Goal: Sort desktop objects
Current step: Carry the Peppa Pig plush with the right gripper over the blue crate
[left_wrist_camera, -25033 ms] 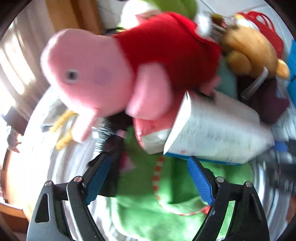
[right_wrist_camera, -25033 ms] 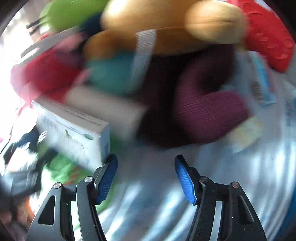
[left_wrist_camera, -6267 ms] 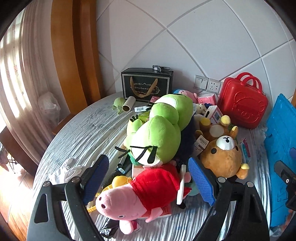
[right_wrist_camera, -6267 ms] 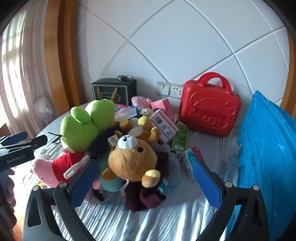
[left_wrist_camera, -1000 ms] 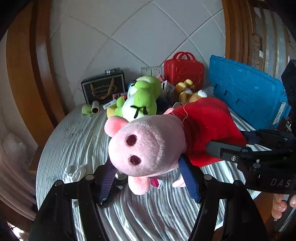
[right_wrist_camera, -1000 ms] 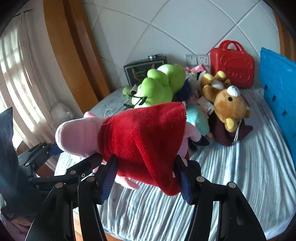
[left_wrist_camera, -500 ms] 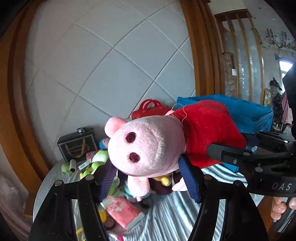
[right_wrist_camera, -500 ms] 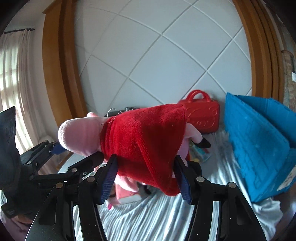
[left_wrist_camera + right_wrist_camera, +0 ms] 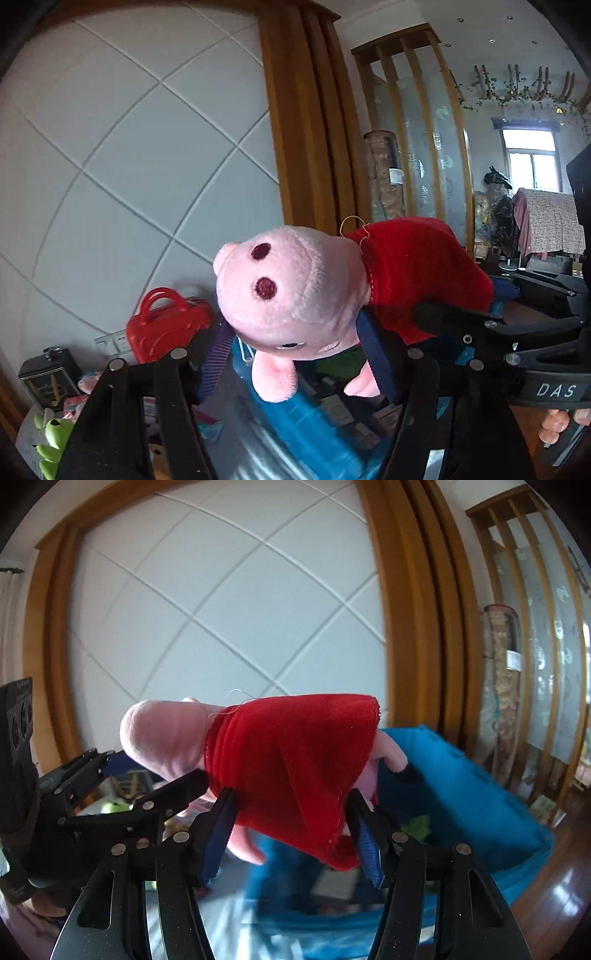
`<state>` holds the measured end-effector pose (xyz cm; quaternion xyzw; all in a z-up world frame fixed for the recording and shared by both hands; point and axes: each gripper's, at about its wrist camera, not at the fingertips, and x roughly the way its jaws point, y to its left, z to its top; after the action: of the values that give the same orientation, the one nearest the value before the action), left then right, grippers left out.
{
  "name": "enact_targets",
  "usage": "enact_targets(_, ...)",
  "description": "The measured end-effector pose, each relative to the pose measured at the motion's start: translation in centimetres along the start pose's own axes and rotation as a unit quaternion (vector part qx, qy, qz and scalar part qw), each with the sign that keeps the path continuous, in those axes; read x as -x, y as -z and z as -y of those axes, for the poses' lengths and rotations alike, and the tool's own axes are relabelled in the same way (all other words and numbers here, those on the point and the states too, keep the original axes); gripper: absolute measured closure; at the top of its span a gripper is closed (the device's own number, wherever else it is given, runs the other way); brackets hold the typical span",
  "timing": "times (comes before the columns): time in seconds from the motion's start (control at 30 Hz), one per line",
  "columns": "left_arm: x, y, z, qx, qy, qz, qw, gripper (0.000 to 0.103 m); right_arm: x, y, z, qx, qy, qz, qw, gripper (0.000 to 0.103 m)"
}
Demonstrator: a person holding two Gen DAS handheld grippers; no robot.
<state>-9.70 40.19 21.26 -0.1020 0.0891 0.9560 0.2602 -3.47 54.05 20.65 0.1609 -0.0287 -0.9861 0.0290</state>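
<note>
A pink pig plush in a red dress (image 9: 295, 291) is held in the air by both grippers. My left gripper (image 9: 295, 354) is shut on its pink head. My right gripper (image 9: 291, 834) is shut on its red dress (image 9: 295, 753). The right gripper's black fingers (image 9: 480, 325) also show in the left wrist view, at the dress. The left gripper's fingers (image 9: 110, 794) show at the left of the right wrist view. A blue plastic bin (image 9: 461, 794) is right below and beyond the plush, and some items lie blurred inside it.
A red toy suitcase (image 9: 166, 325), a black gift box (image 9: 48, 380) and green plush parts (image 9: 51, 435) are at the lower left on the table. The blue bin's wall (image 9: 295, 417) runs under the left gripper. A tiled white wall and wooden frame stand behind. Wooden floor lies to the right.
Both grippers have carried the plush higher and to the right, away from the toy pile and over the blue bin. The grip on it is unchanged.
</note>
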Motion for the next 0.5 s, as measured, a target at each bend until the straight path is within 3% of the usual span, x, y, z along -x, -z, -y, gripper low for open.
enact_targets(0.23,-9.4,-1.2,7.7,-0.006,0.034,-0.047,0.9983,0.037,-2.9,0.9,11.2,-0.040,0.033,-0.034,0.998,0.046)
enact_targets(0.37,-12.5,-0.9,10.0,-0.018,0.033,-0.077,0.9963,0.037,-4.6,2.1,14.3,-0.066,0.038,-0.055,0.996,0.046)
enact_targets(0.5,-12.4,0.2,10.0,-0.025,0.018,-0.091,0.9954,0.037,-5.6,2.3,15.9,-0.079,0.038,-0.065,0.994,0.046)
